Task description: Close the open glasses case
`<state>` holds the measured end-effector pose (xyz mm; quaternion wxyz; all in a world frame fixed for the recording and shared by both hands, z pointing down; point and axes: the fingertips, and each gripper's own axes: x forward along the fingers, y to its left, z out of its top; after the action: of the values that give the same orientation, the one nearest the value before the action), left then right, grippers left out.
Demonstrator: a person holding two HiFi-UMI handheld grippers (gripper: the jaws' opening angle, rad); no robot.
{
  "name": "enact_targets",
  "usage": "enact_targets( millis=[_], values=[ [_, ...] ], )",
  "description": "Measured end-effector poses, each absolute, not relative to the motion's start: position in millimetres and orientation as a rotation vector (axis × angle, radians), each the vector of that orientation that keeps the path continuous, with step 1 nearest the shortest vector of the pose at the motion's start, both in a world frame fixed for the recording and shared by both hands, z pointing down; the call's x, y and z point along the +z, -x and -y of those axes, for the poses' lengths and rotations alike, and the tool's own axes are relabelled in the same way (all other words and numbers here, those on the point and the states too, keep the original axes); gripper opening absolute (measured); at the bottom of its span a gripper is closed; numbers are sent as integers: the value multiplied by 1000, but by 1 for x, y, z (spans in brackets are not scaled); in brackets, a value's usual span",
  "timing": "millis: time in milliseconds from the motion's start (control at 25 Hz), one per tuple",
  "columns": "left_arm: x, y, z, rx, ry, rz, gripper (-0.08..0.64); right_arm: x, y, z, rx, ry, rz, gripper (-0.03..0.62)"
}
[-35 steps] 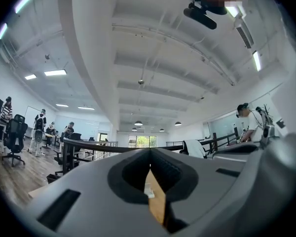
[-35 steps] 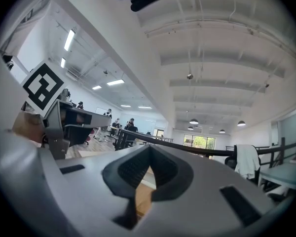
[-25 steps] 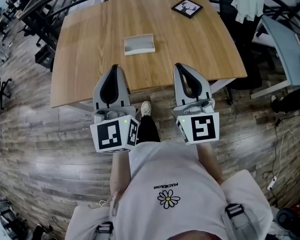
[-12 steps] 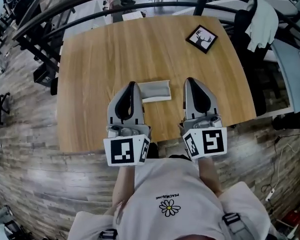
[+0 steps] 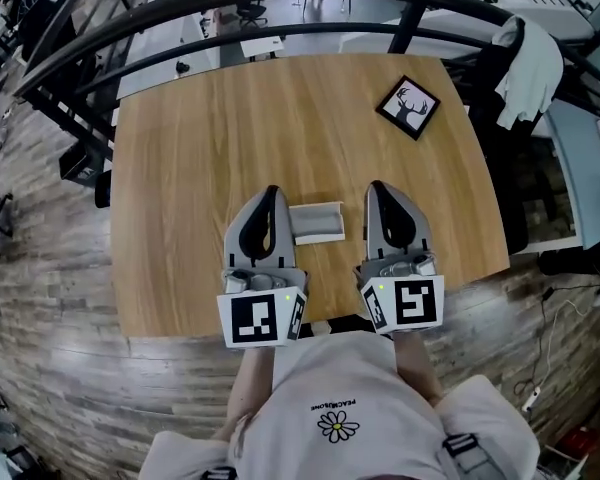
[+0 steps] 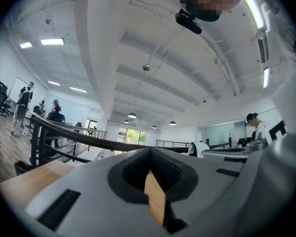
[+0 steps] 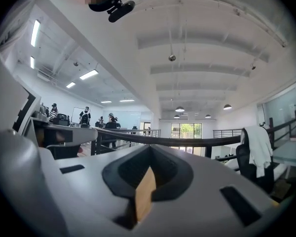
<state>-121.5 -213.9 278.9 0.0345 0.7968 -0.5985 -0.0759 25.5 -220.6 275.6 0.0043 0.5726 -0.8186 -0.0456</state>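
Note:
The open glasses case point(image 5: 317, 222), grey-white, lies on the wooden table point(image 5: 200, 158) near its front edge. It sits between my two grippers in the head view. My left gripper point(image 5: 271, 192) is shut and empty, its tip just left of the case. My right gripper point(image 5: 378, 187) is shut and empty, its tip just right of the case. Both point level across the table. In the left gripper view the left gripper point(image 6: 149, 154) shows closed jaws with only a sliver of table between them. The right gripper point(image 7: 149, 152) looks the same in the right gripper view. The case is hidden in both gripper views.
A black framed deer picture point(image 5: 408, 107) lies at the table's far right. A dark curved railing point(image 5: 280, 3) runs behind the table. An office chair with a pale garment point(image 5: 528, 63) stands to the right. The person point(image 5: 335, 398) stands at the table's front edge.
Both grippers have moved forward over the table's front edge. They now flank the glasses case, which earlier lay well ahead of them. Both stayed shut.

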Motion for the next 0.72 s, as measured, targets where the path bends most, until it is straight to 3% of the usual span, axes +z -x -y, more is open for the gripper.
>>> enact_targets(
  millis=[480, 520, 600, 720],
  values=[
    [280, 120, 231, -171, -2379, 1950, 18, 276, -21, 237, -173, -1664, 2638, 8],
    [282, 116, 234, -166, -2394, 1920, 38, 277, -21, 237, -173, -1656, 2641, 8],
    [286, 108, 239, -182, -2417, 1837, 159, 279, -23, 238, -167, -1650, 2640, 8],
    [303, 98, 246, -162, -2429, 1754, 244, 285, -29, 237, -146, -1654, 2627, 8]
  ],
)
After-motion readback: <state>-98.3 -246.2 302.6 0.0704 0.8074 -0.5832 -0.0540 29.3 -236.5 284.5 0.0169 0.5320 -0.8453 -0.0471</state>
